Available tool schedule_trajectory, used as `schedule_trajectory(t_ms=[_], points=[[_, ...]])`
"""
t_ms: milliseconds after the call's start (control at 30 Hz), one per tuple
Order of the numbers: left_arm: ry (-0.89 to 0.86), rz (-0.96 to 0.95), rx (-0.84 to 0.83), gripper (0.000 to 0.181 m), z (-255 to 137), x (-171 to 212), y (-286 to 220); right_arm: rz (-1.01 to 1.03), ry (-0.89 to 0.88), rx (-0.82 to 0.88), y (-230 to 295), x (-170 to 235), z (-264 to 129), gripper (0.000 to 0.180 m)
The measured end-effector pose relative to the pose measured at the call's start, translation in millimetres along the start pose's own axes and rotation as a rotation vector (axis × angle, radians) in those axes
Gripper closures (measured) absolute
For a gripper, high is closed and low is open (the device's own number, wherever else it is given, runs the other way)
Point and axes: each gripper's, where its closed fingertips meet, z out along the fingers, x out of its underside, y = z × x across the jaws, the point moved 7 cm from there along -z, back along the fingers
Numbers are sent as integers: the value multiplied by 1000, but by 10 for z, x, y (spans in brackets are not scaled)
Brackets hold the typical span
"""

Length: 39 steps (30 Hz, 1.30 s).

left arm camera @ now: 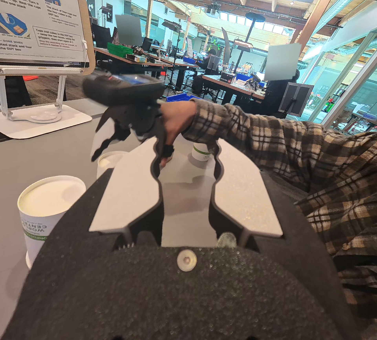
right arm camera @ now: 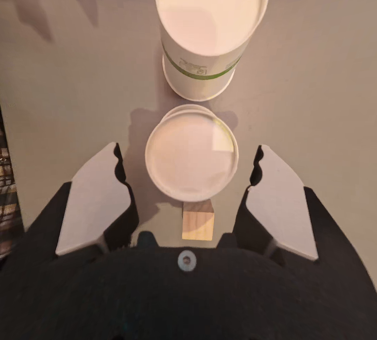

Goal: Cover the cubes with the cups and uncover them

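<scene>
White paper cups with a green band stand upside down on the grey table. In the right wrist view one cup sits between my right gripper's wide-open fingers, which do not touch it. A bare wooden cube lies just beside this cup, toward the gripper's base. A second cup stands beyond. My left gripper is open and empty, low over the table. It looks at the right gripper, which points down over a cup. Other cups stand at left and ahead.
An instruction sheet on a white stand stands at the table's far left. A person's plaid sleeve reaches across in front of the left gripper. The table's left edge shows in the right wrist view. Office desks lie beyond.
</scene>
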Motion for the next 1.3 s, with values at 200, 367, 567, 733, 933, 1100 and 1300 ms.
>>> schedule_trajectory(t_ms=[200, 367, 567, 733, 933, 1100, 1300], points=[[-4, -9, 23, 131, 18, 1, -26, 19, 49, -24, 15, -21, 62, 90], [-30, -25, 19, 130, -4, -16, -17, 27, -77, -10, 76, -46, -254, 90], [-69, -116, -3, 120, -39, 8, 121, 42, -388, 96, 267, 108, -911, 90], [-96, -237, 46, 117, 38, 98, 225, 126, -908, 198, 629, 476, -1327, 91], [-8, -347, 223, 118, 377, 320, 80, 137, -1261, 239, 1083, 810, -1243, 91], [18, -385, 335, 121, 532, 398, -66, 129, -1272, 221, 1190, 888, -1091, 91], [57, -380, 430, 140, 603, 445, -188, 84, -1265, 162, 1249, 768, -931, 91]])
